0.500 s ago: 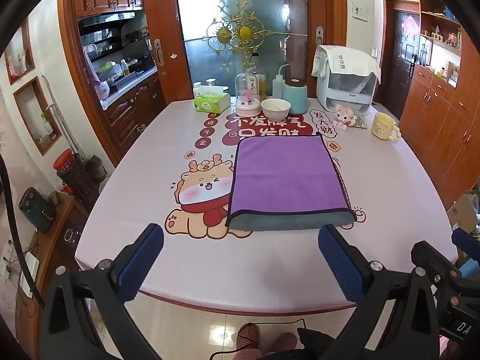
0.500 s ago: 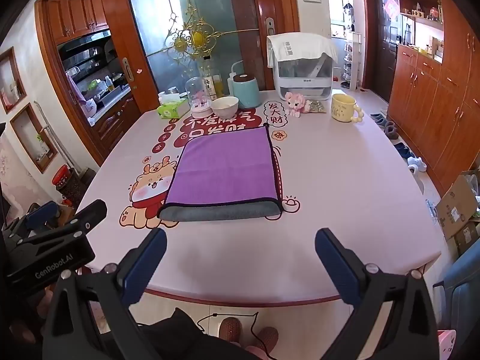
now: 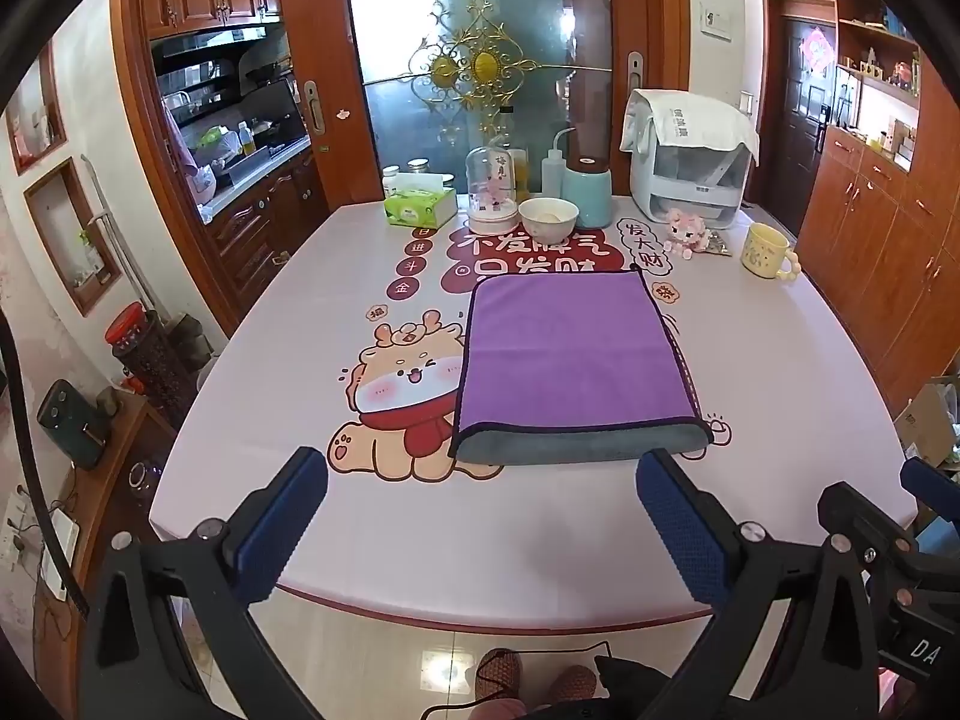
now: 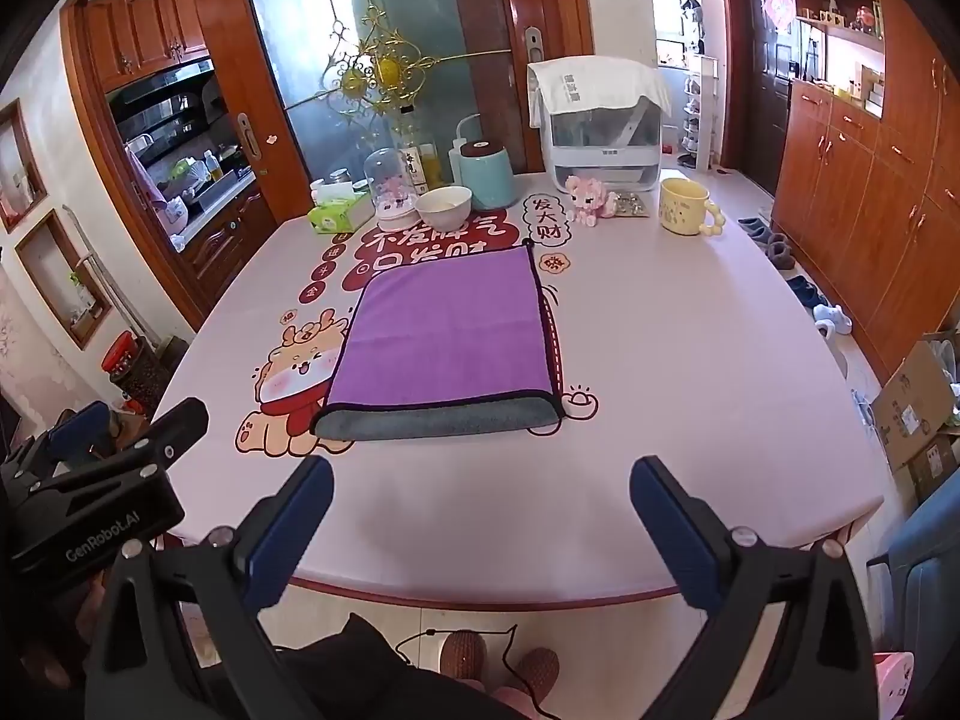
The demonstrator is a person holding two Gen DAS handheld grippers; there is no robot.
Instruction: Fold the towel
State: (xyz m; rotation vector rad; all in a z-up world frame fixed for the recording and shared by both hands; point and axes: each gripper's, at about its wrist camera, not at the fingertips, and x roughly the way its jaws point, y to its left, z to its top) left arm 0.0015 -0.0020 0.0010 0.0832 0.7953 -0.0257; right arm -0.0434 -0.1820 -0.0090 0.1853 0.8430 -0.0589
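Purple towel [image 3: 576, 354] lies folded once on the table [image 3: 780, 420], both grippers [image 3: 480, 534] [image 4: 480, 528] spread empty; next fold likely needs a side-edge pinch.

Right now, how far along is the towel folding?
One fold looks done: the purple towel lies doubled on the table, its grey underside showing along the near edge. Nothing is in hand; the left gripper and right gripper hang open, short of it. Any further fold remains.

The towel [image 3: 570, 354] hides part of the tablecloth's red lettering [image 3: 528, 252]; its folded-under gray layer is mostly covered.
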